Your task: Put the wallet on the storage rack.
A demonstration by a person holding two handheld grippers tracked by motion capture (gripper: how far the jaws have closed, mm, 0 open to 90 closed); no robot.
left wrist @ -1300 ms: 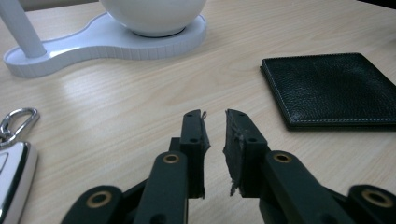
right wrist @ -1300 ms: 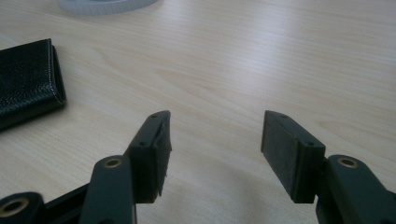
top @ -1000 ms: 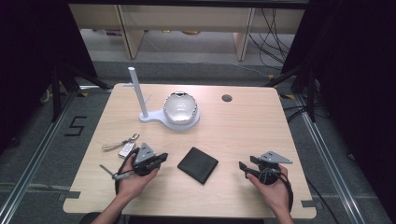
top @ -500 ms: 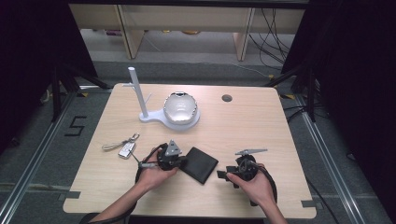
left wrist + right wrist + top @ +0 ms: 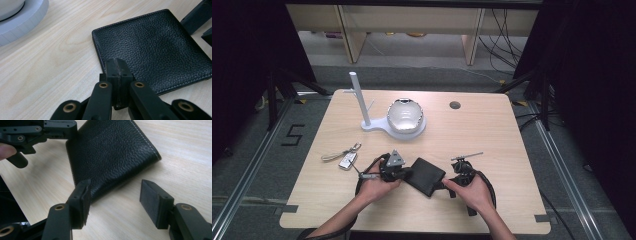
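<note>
**Flanking a black wallet from both ends**

Lying flat on the table, squarely between the two tools: a black leather wallet, folded shut, stitched edge outward. Seen from the left gripper, spreading straight ahead and off to the right of the tips, with the near edge directly under them. Seen from the right gripper, stretching ahead and to the left, with one end of it reaching back toward the left-hand pad.

Clenched tight with nothing caught inside, the left gripper, tips poised over the wallet's near border; pressing down or merely hovering, impossible to tell from these angles.

Spread wide and just opened further, the right gripper, pads clear of the leather. Poking into the gap beside the left-hand pad, the wallet's nearest edge; in front of the other pad, bare wood.

Running roughly from one tool to the other, tilted on the table, the wallet's longer side, so each gripper faces one end. Judging by that, better placed for a grab: the right one, already gaping at the near edge, needing a slide forward and leftward to straddle it. Likely role for the left: pinning the far end steady.
</note>
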